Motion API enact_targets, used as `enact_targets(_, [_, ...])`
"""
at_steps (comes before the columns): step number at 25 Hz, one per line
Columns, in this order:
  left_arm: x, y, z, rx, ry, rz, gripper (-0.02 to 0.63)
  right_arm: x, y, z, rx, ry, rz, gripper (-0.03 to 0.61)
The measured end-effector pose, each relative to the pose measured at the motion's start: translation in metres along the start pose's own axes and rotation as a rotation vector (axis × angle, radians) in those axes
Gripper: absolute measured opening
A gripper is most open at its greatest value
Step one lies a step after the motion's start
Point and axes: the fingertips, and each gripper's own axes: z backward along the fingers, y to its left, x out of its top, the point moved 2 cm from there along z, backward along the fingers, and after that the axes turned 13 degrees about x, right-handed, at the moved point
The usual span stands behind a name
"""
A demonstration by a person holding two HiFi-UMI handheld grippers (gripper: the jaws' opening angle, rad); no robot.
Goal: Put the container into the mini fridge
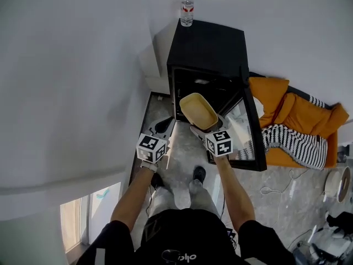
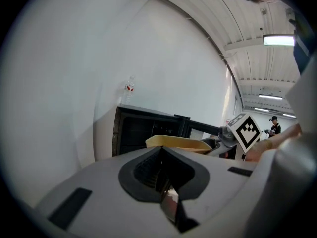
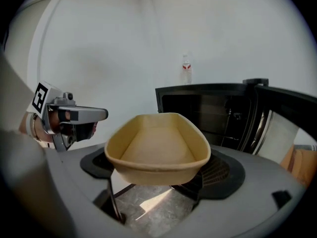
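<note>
A shallow yellow container (image 1: 198, 110) hangs in front of the open black mini fridge (image 1: 207, 43), with my right gripper (image 1: 202, 129) shut on its near end. In the right gripper view the container (image 3: 157, 150) lies level across the jaws and hides the right gripper's (image 3: 159, 182) fingertips; the dark fridge cavity (image 3: 208, 113) is just beyond. The fridge door (image 1: 249, 131) swings out to the right. My left gripper (image 1: 164, 127) is held beside it on the left, shut and empty, its jaws pressed together in the left gripper view (image 2: 161, 157).
A water bottle (image 1: 187, 10) stands on the fridge top. White walls close in on the left and behind. An orange sofa (image 1: 300, 115) with a striped blanket (image 1: 292, 142) lies right of the door. The person's feet (image 1: 196, 175) stand on grey floor.
</note>
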Motion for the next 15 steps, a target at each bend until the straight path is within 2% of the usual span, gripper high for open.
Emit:
enact_targets(6, [-0.059, 0.010, -0.037, -0.011, 0.055, -0.005, 0.008, -0.042, -0.030, -0.043, 0.007, 0.031, -0.023, 0.520])
enact_targets(15, [-0.097, 0.046, -0.066, 0.018, 0.039, -0.007, 0.008, -0.075, -0.054, -0.091, -0.003, 0.028, -0.005, 0.520])
